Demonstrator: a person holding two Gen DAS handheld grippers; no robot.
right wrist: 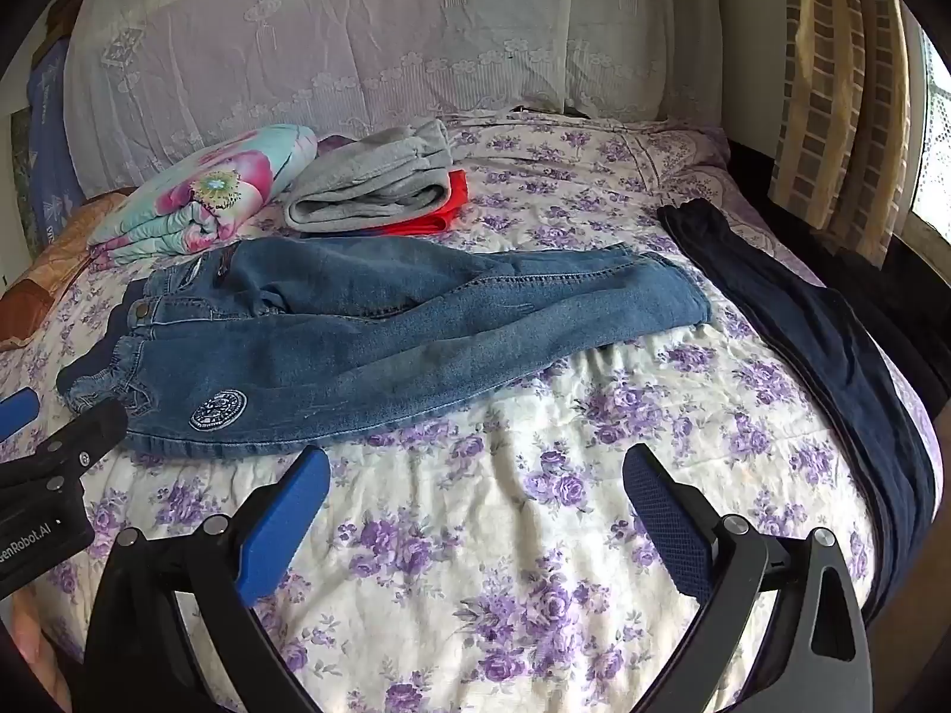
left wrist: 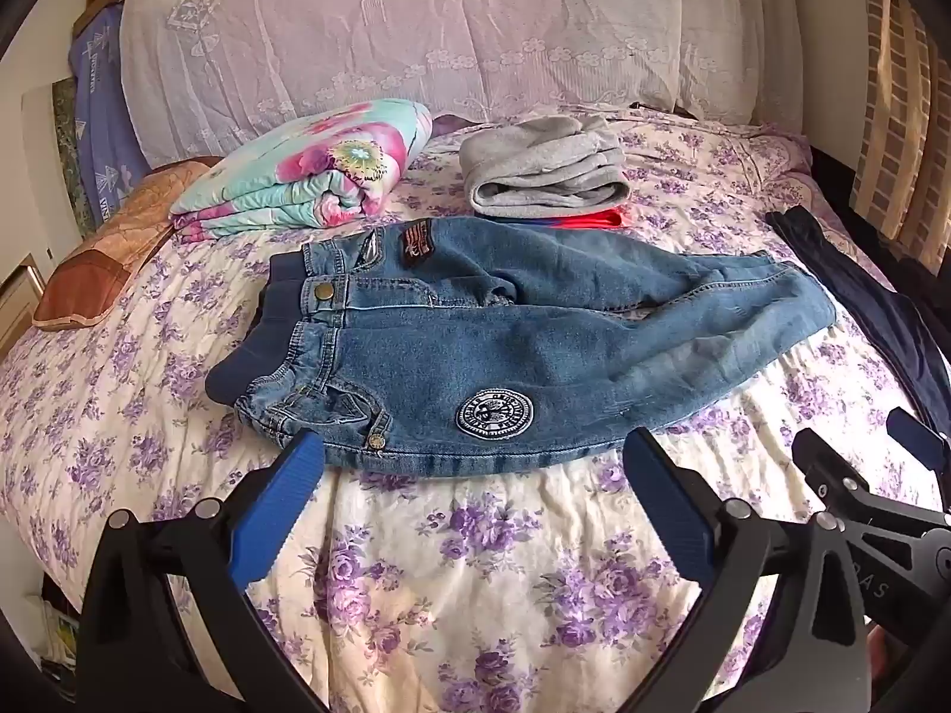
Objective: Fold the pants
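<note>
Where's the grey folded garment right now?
The grey folded garment sits toward the headboard, just behind the jeans, stacked on a red item, with the floral quilt on its left in both views.

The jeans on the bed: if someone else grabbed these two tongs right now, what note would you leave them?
Left tongs: open, empty, just short of the jeans' waist end.
Right tongs: open, empty, over bare bedspread short of the legs.
Jeans: flat, unfolded, waist left, legs right.
Done: a grey garment lies folded behind.
Left: fold the jeans; dark pants lie unfolded at the right.
</note>
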